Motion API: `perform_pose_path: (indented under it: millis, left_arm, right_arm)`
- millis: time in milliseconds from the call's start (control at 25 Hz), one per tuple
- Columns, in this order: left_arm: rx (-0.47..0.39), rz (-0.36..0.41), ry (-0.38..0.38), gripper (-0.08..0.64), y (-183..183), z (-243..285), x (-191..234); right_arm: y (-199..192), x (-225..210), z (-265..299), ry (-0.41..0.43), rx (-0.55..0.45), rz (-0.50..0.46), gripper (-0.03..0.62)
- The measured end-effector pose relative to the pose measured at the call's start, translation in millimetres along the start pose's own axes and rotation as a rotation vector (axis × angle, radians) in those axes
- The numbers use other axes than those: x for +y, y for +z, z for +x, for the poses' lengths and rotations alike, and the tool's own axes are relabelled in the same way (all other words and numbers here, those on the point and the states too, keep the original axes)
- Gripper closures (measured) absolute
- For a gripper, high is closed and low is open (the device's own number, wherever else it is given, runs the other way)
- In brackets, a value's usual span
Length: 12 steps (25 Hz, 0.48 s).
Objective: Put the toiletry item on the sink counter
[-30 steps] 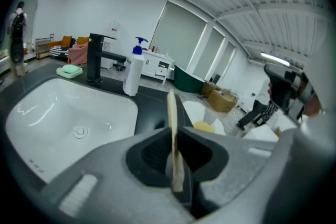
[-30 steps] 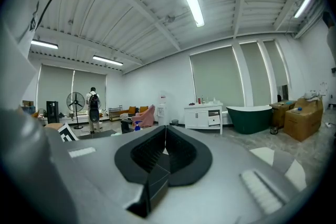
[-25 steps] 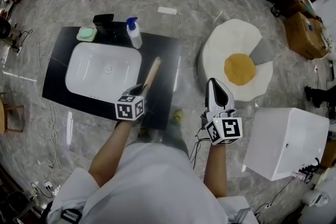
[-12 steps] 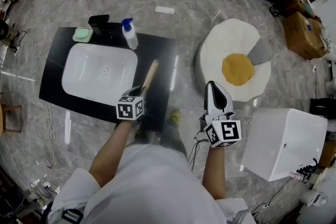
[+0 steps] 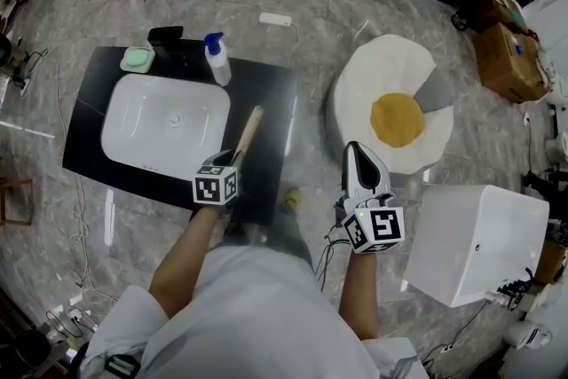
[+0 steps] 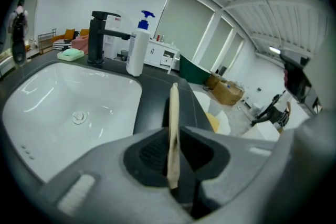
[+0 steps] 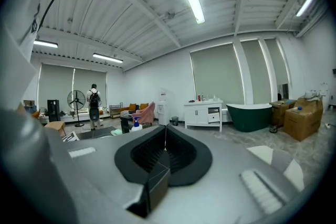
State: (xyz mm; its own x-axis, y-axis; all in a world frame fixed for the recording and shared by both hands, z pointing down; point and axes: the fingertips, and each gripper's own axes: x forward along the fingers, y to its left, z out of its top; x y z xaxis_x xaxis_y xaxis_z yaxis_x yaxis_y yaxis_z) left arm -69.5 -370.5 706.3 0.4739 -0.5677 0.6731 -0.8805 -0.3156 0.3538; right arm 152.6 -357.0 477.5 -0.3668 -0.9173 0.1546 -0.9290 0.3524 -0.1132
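Note:
A long flat tan wooden toiletry item lies along the black sink counter, to the right of the white basin. My left gripper is at the item's near end. In the left gripper view the item stands on edge between the jaws of the left gripper. The jaws are opening, and a dark gap shows on each side of the item. My right gripper hangs right of the counter, over the floor. In its own view the right gripper is shut on nothing.
A black faucet, a white pump bottle with a blue head and a green soap stand along the counter's far edge. A fried-egg shaped cushion lies to the right. A white box stands at the near right.
The left jaws have loosened around the wooden item. The whole scene has shifted slightly in the head view. The right gripper stays shut.

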Motion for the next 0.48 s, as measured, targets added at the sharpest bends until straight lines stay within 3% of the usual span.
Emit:
perform_pose_path:
  millis: [480]
  left_arm:
    - [-0.028,0.013,0.011,0.455,6,-13,15]
  right_arm:
    - [3,12,-3,-0.008,-0.006,-0.008,0.589]
